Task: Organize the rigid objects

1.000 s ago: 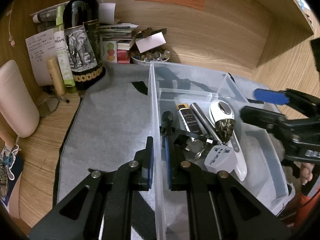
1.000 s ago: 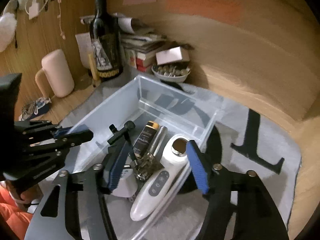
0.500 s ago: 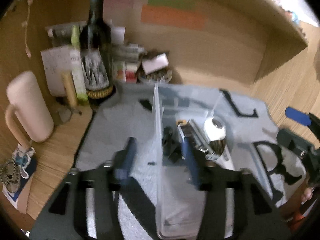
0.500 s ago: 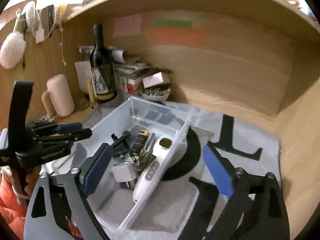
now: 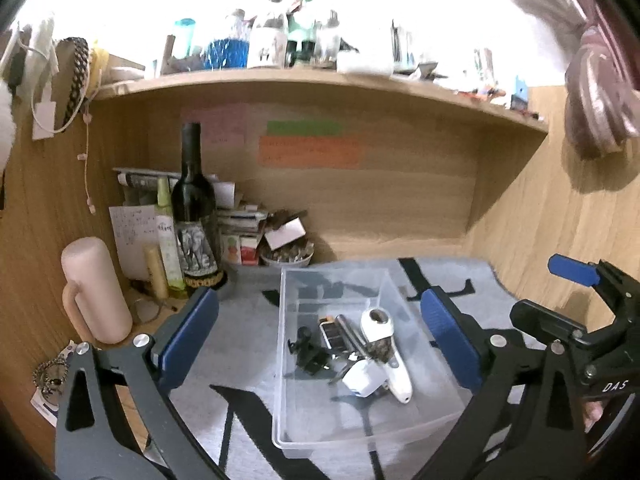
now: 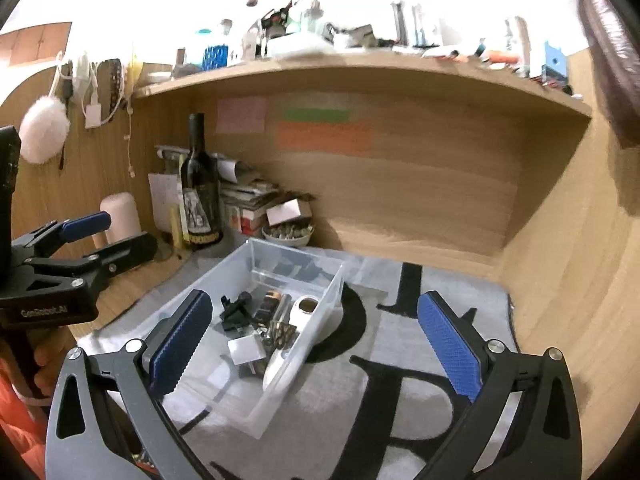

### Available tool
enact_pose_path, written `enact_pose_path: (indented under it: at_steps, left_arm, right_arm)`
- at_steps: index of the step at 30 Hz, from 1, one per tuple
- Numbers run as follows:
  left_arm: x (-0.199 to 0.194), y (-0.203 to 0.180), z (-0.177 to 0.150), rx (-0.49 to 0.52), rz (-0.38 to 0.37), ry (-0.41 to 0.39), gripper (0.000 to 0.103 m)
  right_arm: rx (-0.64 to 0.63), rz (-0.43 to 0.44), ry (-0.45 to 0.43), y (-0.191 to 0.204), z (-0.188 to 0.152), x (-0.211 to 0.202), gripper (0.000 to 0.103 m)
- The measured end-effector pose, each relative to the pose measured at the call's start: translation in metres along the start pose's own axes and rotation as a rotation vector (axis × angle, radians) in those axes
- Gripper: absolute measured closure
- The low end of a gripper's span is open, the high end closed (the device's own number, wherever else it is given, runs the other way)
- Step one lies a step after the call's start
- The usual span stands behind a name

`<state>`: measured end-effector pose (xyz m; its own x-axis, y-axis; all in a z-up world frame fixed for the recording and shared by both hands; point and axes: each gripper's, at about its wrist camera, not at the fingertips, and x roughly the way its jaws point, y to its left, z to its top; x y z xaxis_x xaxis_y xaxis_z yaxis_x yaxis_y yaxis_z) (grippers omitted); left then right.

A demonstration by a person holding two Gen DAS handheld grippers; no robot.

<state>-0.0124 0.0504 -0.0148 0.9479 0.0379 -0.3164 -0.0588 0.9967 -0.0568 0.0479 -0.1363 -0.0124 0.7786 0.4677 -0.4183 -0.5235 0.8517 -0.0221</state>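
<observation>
A clear plastic bin (image 5: 280, 364) stands on a grey mat. It holds a white handheld device (image 5: 386, 332), a white plug adapter (image 5: 362, 376), a black clip (image 5: 308, 354), a metal tube (image 5: 350, 334) and other small pieces. My left gripper (image 5: 319, 298) hovers above and in front of the bin, its jaws opening wide with nothing between the pads. My right gripper (image 6: 315, 304) hangs back from the bin (image 6: 280, 392) in the same way, jaws opening and empty. Each view shows the other gripper to the side: the right gripper (image 5: 556, 296) and the left gripper (image 6: 112, 236).
The grey mat (image 6: 400, 320) bears large black letters. At the back left stand a dark wine bottle (image 5: 194, 216), a pink mug (image 5: 96, 292), a bowl of small stones (image 5: 286, 256) and stacked books. Wooden walls enclose the desk under a cluttered shelf (image 5: 320, 76).
The left gripper let go of the bin's wall and opened wide. The right gripper opened wider. Both pulled back and up, so the bin now looks smaller and farther.
</observation>
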Motion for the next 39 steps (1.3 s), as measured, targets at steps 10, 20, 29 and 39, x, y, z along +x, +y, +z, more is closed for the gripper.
enact_pose_path:
  at_steps: [10, 20, 29, 39]
  left_arm:
    - [-0.020, -0.008, 0.003, 0.009, -0.013, -0.074, 0.000]
    - [-0.021, -0.007, 0.000, 0.008, -0.027, -0.074, 0.000]
    - [-0.020, -0.007, 0.000, 0.009, -0.026, -0.077, 0.000]
    - [-0.014, -0.008, 0.001, 0.012, -0.029, -0.069, 0.000]
  right_arm:
    - [0.014, -0.022, -0.094, 0.000, 0.001, -0.029, 0.000]
    - [0.020, -0.032, -0.100, 0.002, 0.000, -0.030, 0.000]
    - [0.031, -0.048, -0.099, -0.001, 0.001, -0.028, 0.000]
    - [0.030, -0.058, -0.091, -0.005, 0.002, -0.023, 0.000]
